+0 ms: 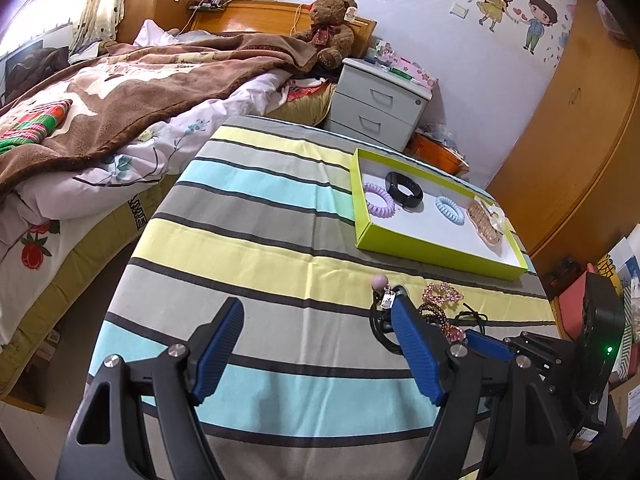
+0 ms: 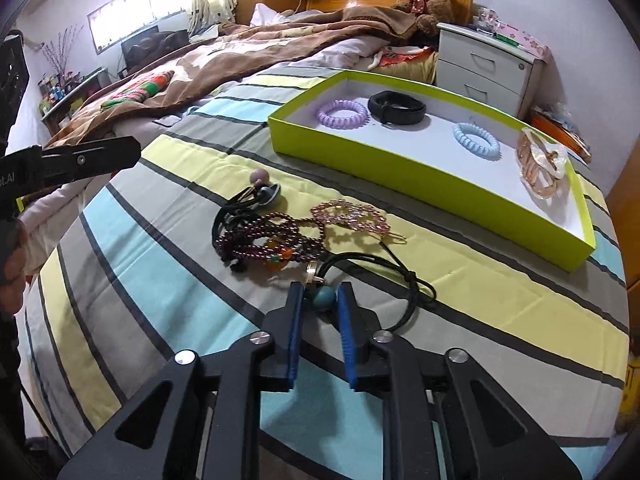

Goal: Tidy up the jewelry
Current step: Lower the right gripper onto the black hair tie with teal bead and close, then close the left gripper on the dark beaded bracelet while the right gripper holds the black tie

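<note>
A lime-green tray point(image 2: 420, 178) point(image 1: 432, 250) on the striped tablecloth holds a purple coil hair tie point(image 2: 342, 114), a black wristband point(image 2: 396, 107), a blue coil hair tie point(image 2: 476, 141) and a rose-gold hair claw point(image 2: 540, 168). In front of it lie a dark beaded bracelet point(image 2: 264, 240), a pink rhinestone clip point(image 2: 348, 216) and a black cord with a pink bead point(image 2: 259, 176). My right gripper point(image 2: 322, 300) is shut on a teal bead point(image 2: 323, 298) of a black cord necklace point(image 2: 412, 284). My left gripper point(image 1: 316, 312) is open and empty, left of the pile.
A bed with a brown blanket point(image 1: 140, 80) lies left of the table. A white nightstand point(image 1: 380, 108) and teddy bear point(image 1: 330, 28) stand beyond. A wooden wardrobe point(image 1: 580, 140) is at right. The striped tablecloth point(image 1: 260, 208) stretches left of the tray.
</note>
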`<state>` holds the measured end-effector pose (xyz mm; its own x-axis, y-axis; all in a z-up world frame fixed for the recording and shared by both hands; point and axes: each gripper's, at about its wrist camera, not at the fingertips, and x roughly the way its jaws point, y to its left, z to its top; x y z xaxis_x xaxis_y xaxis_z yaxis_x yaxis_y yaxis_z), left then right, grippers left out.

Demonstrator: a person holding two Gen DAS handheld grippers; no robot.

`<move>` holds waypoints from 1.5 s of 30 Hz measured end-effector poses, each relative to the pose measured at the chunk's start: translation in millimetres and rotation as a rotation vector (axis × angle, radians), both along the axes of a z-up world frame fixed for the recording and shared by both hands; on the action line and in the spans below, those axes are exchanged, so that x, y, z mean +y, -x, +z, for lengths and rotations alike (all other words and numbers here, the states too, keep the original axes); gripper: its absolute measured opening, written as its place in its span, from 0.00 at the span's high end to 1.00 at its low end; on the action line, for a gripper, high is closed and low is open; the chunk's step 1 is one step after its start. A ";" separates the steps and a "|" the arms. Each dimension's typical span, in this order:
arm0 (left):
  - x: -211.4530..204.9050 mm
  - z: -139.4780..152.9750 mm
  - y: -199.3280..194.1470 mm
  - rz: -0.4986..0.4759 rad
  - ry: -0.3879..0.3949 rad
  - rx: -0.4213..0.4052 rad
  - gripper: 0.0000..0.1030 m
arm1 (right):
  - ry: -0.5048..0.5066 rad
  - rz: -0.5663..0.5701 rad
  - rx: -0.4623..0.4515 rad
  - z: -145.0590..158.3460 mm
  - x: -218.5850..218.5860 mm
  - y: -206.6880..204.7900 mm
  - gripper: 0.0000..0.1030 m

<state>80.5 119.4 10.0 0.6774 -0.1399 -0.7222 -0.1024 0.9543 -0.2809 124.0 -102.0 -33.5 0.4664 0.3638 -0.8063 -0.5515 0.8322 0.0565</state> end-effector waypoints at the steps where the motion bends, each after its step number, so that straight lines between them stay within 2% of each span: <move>1: -1.6 -0.2 -0.3 -0.004 -0.001 0.002 0.24 | -0.001 -0.003 0.000 0.6 -2.1 0.1 0.83; 13: -47.2 -12.4 -5.7 -0.139 -0.013 0.029 0.24 | -0.052 -0.095 -0.021 12.1 -46.8 6.4 0.83; 19: -81.1 -14.9 -9.6 -0.203 -0.087 0.011 0.24 | -0.079 -0.129 -0.021 14.1 -63.1 8.4 0.83; 30: -116.0 -18.7 -21.1 -0.280 -0.207 -0.004 0.24 | -0.111 -0.160 -0.017 14.1 -79.1 8.5 0.83; 32: -122.0 -20.1 -22.3 -0.304 -0.217 0.000 0.24 | -0.118 -0.162 -0.016 13.7 -80.4 8.3 0.83; 35: -127.5 -20.5 -24.1 -0.344 -0.190 -0.004 0.25 | -0.125 -0.164 -0.012 12.6 -81.5 8.7 0.83; 37: -127.7 -25.1 -29.6 -0.345 -0.182 0.021 0.31 | -0.131 -0.163 -0.011 12.5 -82.3 8.8 0.83; 41: -125.3 -32.7 -36.1 -0.319 -0.191 0.051 0.35 | -0.138 -0.157 -0.014 14.0 -83.4 9.2 0.83; 45: -127.0 -35.6 -36.6 -0.316 -0.220 0.054 0.45 | -0.144 -0.162 -0.013 13.1 -85.5 8.2 0.83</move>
<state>117.0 -7.6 -25.6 0.5856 -0.1734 -0.7919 0.1974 0.9779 -0.0682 115.9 -187.5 -20.4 0.5384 0.3942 -0.7448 -0.4127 0.8939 0.1748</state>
